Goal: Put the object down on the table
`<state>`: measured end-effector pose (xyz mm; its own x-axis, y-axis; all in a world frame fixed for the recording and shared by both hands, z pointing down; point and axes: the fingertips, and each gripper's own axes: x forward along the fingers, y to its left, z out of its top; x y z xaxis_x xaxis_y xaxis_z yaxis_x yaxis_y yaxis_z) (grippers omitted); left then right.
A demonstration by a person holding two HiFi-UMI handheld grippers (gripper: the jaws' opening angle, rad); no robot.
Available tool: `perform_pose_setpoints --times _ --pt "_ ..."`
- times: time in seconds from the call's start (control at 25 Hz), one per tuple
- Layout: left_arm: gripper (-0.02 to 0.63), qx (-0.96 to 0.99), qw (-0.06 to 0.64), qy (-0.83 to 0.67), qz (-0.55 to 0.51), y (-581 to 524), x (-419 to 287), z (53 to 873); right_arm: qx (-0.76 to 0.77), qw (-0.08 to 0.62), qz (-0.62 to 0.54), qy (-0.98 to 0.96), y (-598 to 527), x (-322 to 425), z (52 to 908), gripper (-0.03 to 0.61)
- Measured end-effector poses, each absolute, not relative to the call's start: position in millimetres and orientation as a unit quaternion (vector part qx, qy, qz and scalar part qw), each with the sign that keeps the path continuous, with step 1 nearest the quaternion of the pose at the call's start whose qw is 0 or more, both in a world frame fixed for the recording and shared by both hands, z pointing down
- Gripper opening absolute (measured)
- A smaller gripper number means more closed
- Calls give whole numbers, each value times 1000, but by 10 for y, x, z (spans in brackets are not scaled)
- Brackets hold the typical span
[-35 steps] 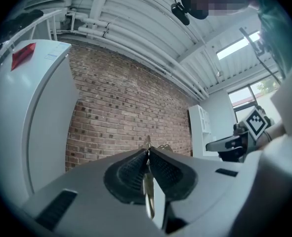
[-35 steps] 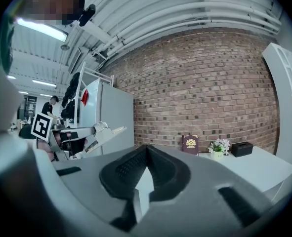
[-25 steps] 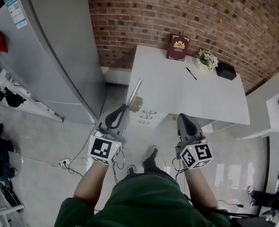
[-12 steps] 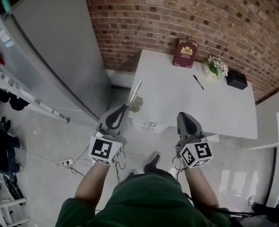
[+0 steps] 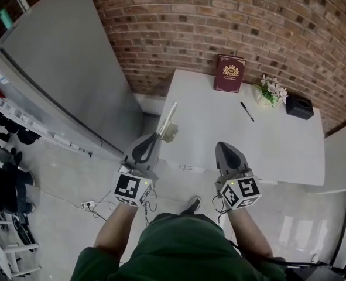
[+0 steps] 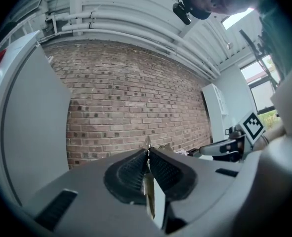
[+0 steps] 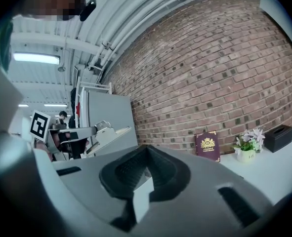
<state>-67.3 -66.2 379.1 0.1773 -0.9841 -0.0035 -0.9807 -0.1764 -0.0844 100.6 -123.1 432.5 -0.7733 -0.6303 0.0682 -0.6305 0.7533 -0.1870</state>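
Note:
My left gripper (image 5: 159, 132) is shut on a thin, flat, pale strip (image 5: 170, 115) that sticks out forward past its tips, over the near left edge of the white table (image 5: 219, 133). In the left gripper view the strip (image 6: 148, 194) stands on edge between the closed black pads (image 6: 128, 172). My right gripper (image 5: 224, 148) is shut with nothing in it and hovers just short of the table's front edge. The right gripper view shows its jaws closed (image 7: 146, 152), with the left gripper (image 7: 100, 130) off to its left.
On the far side of the table stand a dark red book (image 5: 229, 73), a small flower pot (image 5: 272, 91), a pen (image 5: 247, 111) and a black box (image 5: 300, 106). A brick wall (image 5: 249, 22) runs behind. A tall grey fridge (image 5: 61, 81) stands left of the table.
The table has come closer and now lies right in front of both grippers. The left gripper still holds the strip; the right stays shut and empty.

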Motion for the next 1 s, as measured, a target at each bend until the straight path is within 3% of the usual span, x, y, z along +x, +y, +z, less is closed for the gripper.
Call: perform_pose_setpoints --times 0.52,1.0 --pt "23 -779 10 623 -64 -1307 -555 4220 352 9 109 -929 -1682 1216 4416 3" --pt "21 -819 1 560 -125 -2180 -898 4996 452 35 113 -884 -1948 1212 4507 3"
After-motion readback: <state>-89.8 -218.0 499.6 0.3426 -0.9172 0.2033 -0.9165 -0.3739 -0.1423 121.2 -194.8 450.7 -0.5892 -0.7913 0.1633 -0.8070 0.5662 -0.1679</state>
